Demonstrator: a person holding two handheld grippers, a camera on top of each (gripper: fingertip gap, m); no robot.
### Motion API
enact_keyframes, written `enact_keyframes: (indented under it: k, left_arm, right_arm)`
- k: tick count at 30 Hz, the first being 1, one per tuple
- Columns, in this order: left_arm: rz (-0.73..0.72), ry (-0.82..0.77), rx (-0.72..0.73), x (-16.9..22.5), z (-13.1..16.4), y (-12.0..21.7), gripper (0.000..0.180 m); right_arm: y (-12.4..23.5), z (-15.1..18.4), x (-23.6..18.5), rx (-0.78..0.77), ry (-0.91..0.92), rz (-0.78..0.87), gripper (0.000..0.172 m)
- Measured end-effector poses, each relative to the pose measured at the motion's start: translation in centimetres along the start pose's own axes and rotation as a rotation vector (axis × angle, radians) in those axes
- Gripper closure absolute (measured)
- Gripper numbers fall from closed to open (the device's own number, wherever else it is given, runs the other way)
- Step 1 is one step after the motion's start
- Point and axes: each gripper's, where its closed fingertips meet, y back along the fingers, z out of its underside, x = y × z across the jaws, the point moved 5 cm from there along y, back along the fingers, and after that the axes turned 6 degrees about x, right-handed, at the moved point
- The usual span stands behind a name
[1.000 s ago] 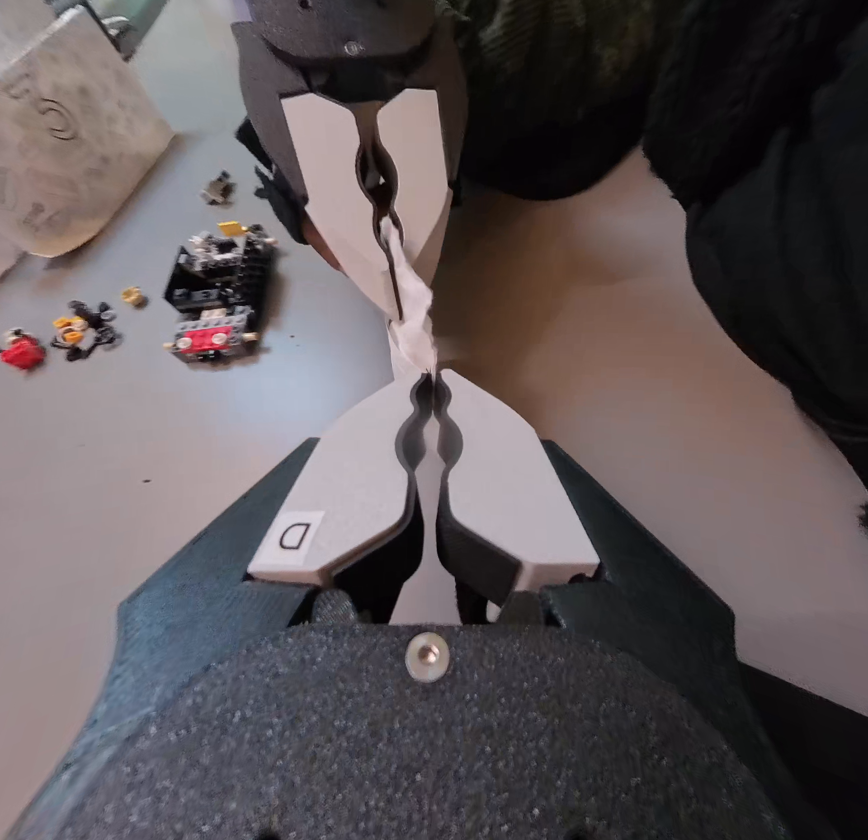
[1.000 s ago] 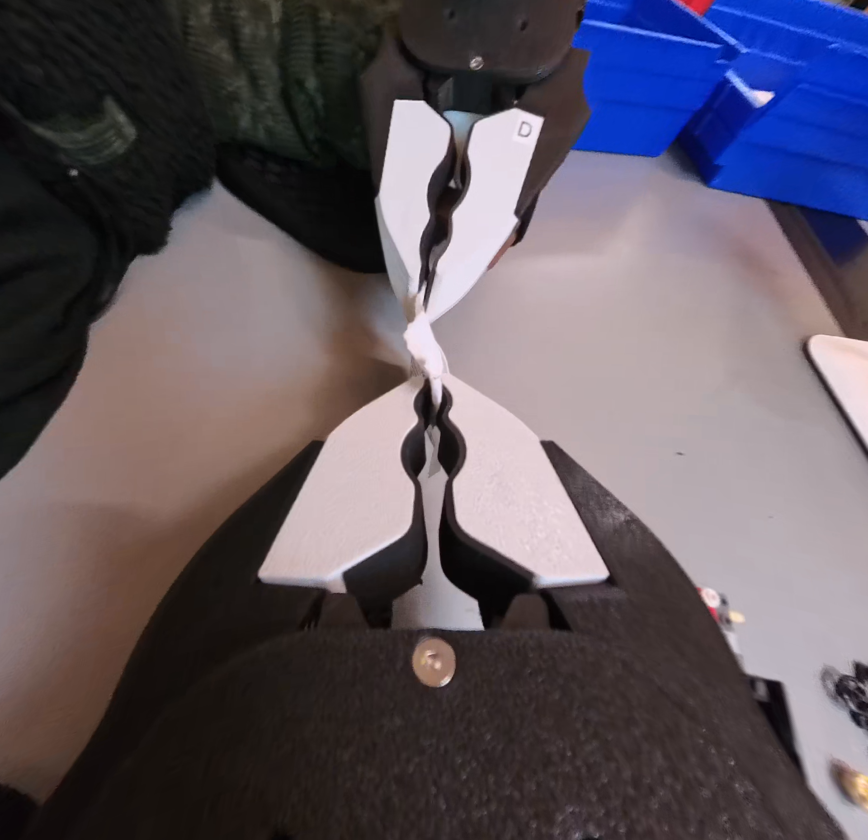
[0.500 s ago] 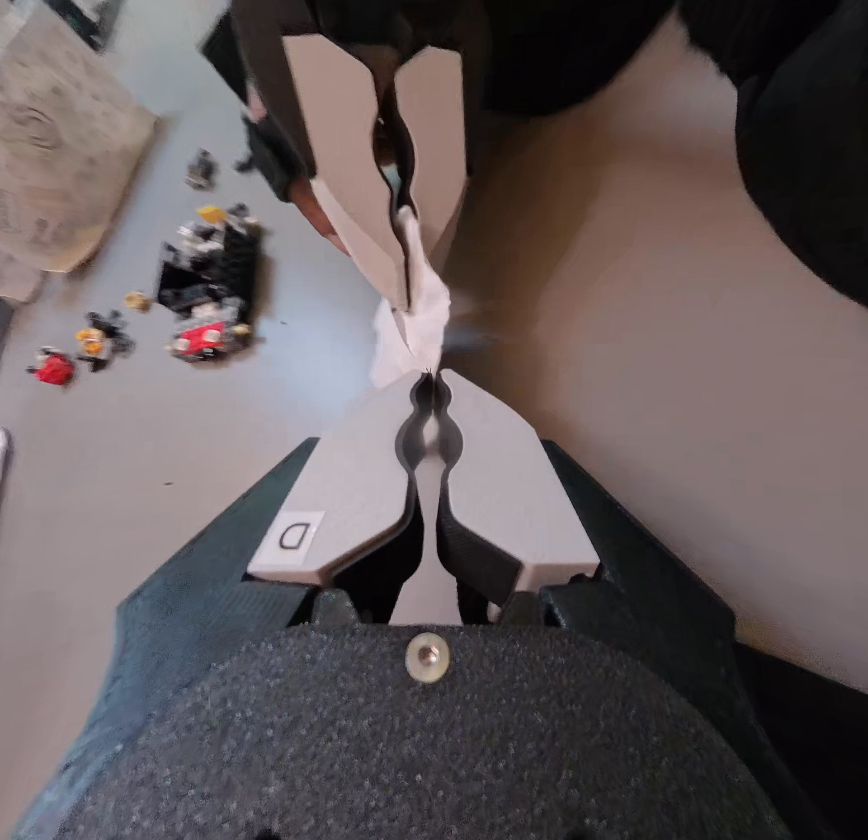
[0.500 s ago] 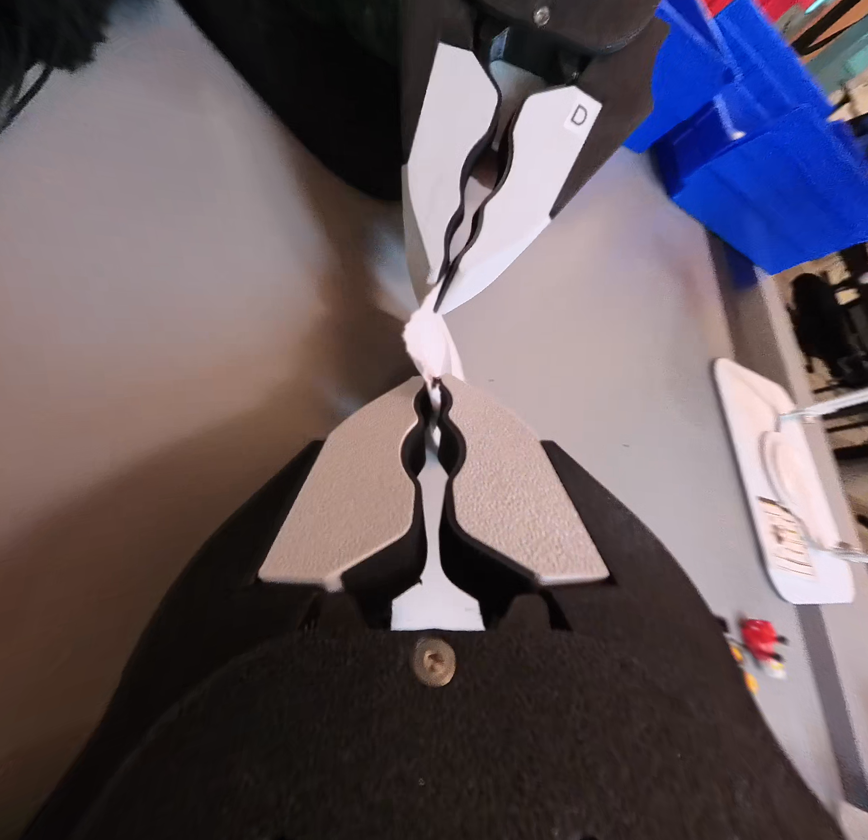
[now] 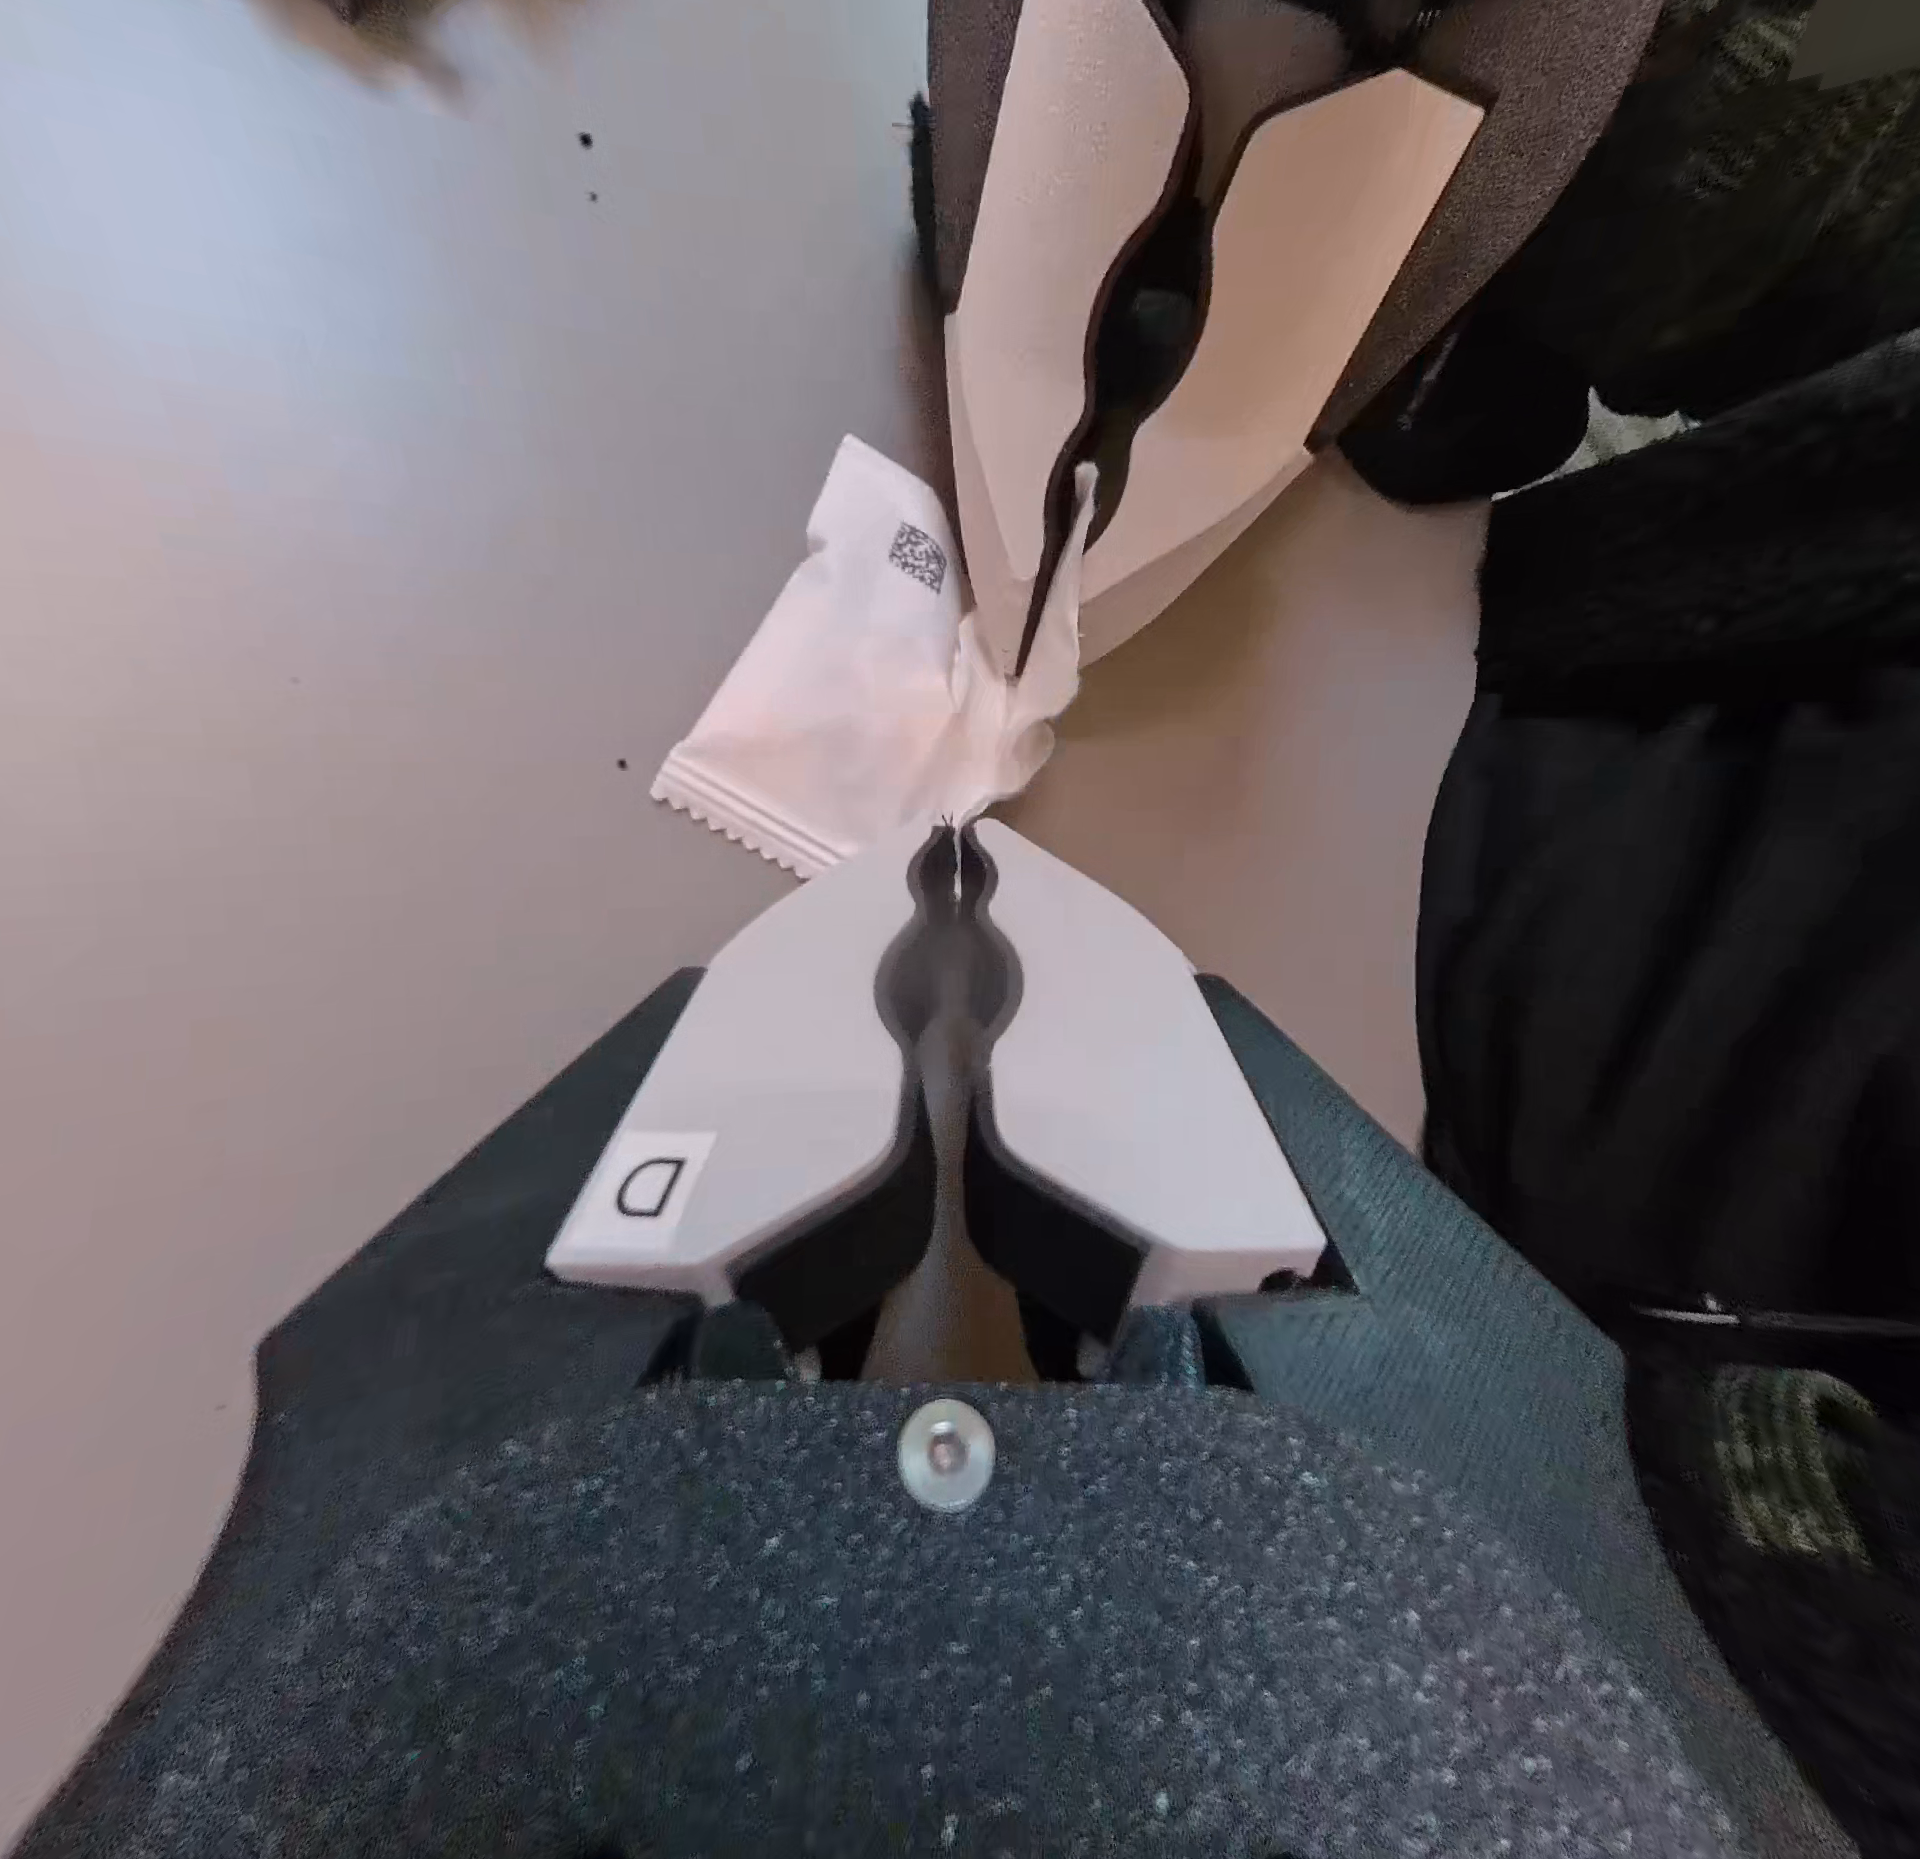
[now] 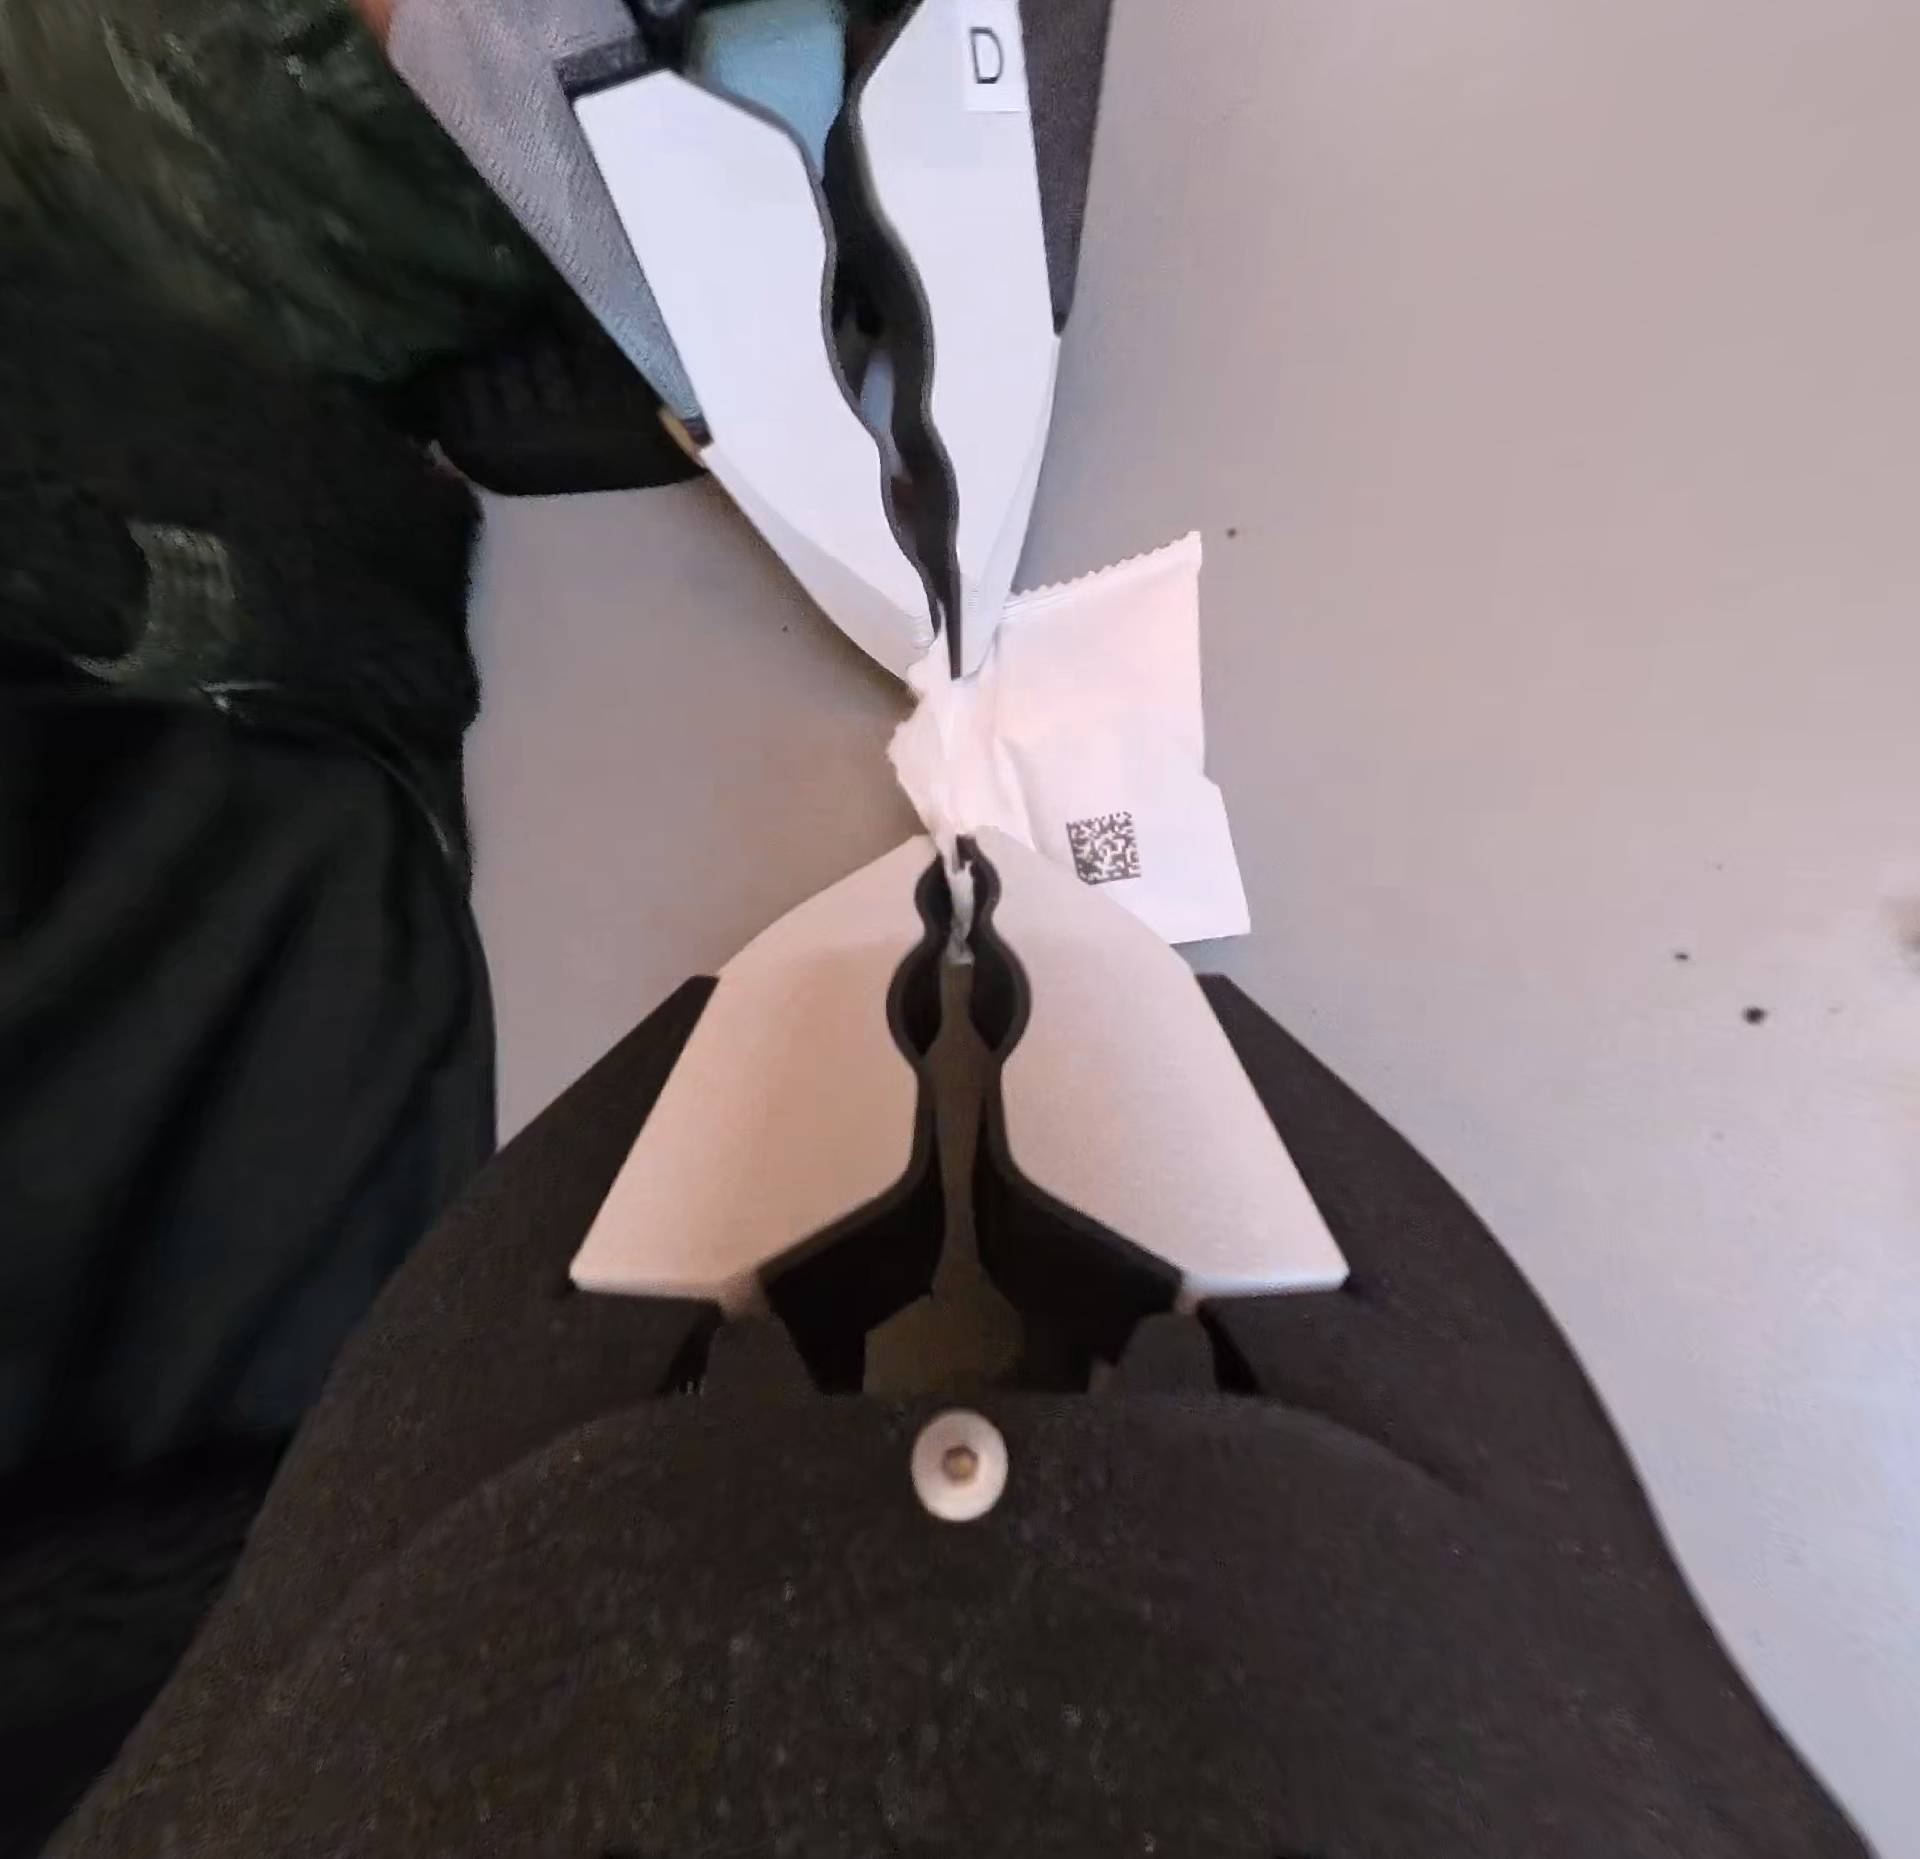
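My left gripper (image 5: 954,841), right gripper (image 6: 961,859) both clamp white packet (image 5: 831,687), now swung broadside, crumpled edge between my tips

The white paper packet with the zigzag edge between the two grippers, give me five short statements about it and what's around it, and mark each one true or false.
1. Both grippers pinch the white paper packet at once. True: the left gripper and the right gripper are each shut on its crumpled side.
2. The packet lies flat on the grey table, untouched. False: the two grippers grip it and it is bunched between their tips.
3. The packet bears a small square black printed code. True.
4. The packet's zigzag end is clamped in the left gripper. False: that end hangs free beside it.
5. The packet is bright blue. False: it is white.
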Motion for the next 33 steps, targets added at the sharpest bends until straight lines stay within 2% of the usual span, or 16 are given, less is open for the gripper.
enact_keyframes:
  k: [4, 8, 11, 15, 16, 17, 20, 22, 28, 31, 33]
  left_arm:
    - [0.001, 0.067, -0.019, -0.3, -0.1, -0.1, 0.18]
    - [0.017, 0.111, -0.052, -0.6, -0.2, -0.2, 0.18]
    - [0.04, 0.147, -0.057, -0.9, -0.3, -0.1, 0.18]
    - [0.059, 0.172, -0.056, -1.2, -0.4, 0.0, 0.18]
    - [0.055, 0.172, -0.053, -1.3, -0.4, 0.1, 0.18]
    - [0.051, 0.17, -0.048, -1.4, -0.5, 0.2, 0.18]
    - [0.051, 0.145, -0.034, -1.3, -0.4, 0.4, 0.18]
    - [0.026, 0.073, -0.028, -1.0, -0.5, 0.5, 0.18]
    - [-0.143, -0.344, -0.029, 0.6, -0.8, 0.5, 0.166]
    - [-0.2, -0.423, -0.045, 0.7, -0.9, -0.2, 0.173]
    - [-0.195, -0.344, -0.061, 0.4, -1.0, -0.5, 0.18]
  right_arm:
    - [0.1, -0.2, 0.3, 0.006, -0.094, -0.012, 0.171]
    - [0.8, -0.2, 0.3, 0.046, -0.072, -0.018, 0.164]
    - [1.5, -0.2, 0.4, 0.067, 0.054, 0.049, 0.161]
    - [1.2, -0.3, 0.0, 0.061, 0.357, 0.179, 0.164]
    - [1.0, -0.2, -0.3, 0.045, 0.393, 0.174, 0.172]
    - [0.9, -0.1, -0.2, 0.019, 0.361, 0.18, 0.171]
    - [0.8, -0.2, 0.5, 0.017, 0.027, 0.07, 0.171]
    - [0.7, 0.0, 0.8, 0.011, -0.071, 0.027, 0.171]
    - [1.0, -0.2, 1.1, 0.033, -0.224, -0.029, 0.172]
    - [1.0, -0.3, 1.1, 0.045, -0.249, -0.039, 0.172]
    - [1.1, -0.2, 1.1, 0.048, -0.248, -0.044, 0.172]
